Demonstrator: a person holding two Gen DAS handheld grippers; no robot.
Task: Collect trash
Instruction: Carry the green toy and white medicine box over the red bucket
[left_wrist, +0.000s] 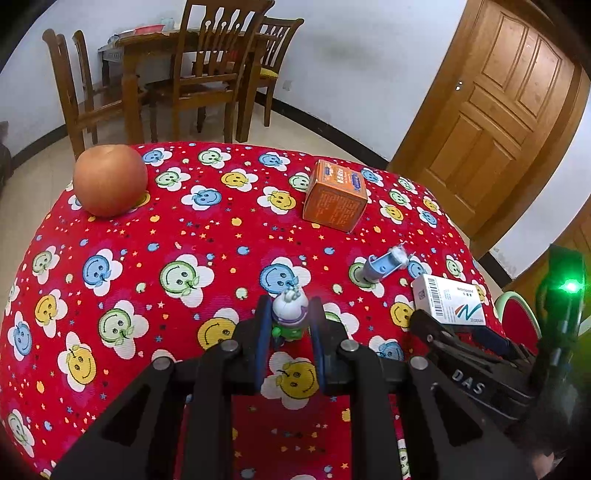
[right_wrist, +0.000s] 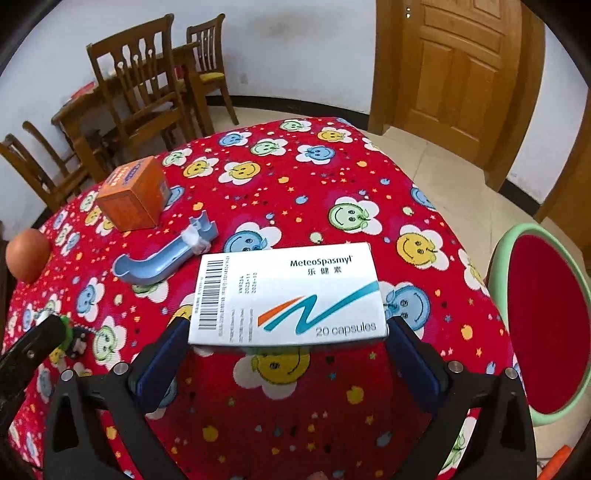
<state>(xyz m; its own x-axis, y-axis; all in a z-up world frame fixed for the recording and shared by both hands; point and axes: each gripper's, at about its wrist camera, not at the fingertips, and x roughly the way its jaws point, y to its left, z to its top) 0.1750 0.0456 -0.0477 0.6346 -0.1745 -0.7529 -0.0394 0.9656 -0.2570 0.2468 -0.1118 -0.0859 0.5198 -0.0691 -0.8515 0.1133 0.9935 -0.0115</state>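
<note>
Two grippers are over the red smiley-flower tablecloth (left_wrist: 207, 236) at once. The left gripper (left_wrist: 290, 325) has its jaws drawn narrow on a small toy figure (left_wrist: 290, 314), white on top and green below, pinched between the blue pads. From the right wrist view a bead chain trails off that same trinket, so it looks like a keychain charm: light and hard, and an easy pinch.

The right gripper (right_wrist: 286, 345) is the one to watch. Its jaws stand wide, one pad at each short end of the white capsule box (right_wrist: 286, 291), which lies flat on the cloth near the table's right side. Whether the pads actually touch the cardboard cannot be told; they seem to bracket it only, not squeeze it.

That box should be light, thin card, probably hollow or nearly so. Too hard a grip would likely crush it. Taking it across the short ends, as lined up now, looks sound, since the end flaps are stiffer than the broad printed face.

Waiting beyond are a blue plastic scoop-like piece (right_wrist: 162, 258) with white tape around it, an orange carton (right_wrist: 133, 197) and a round orange fruit (left_wrist: 110, 180). Off the table's right edge sits a green-rimmed red tub (right_wrist: 546, 325), a likely bin.
</note>
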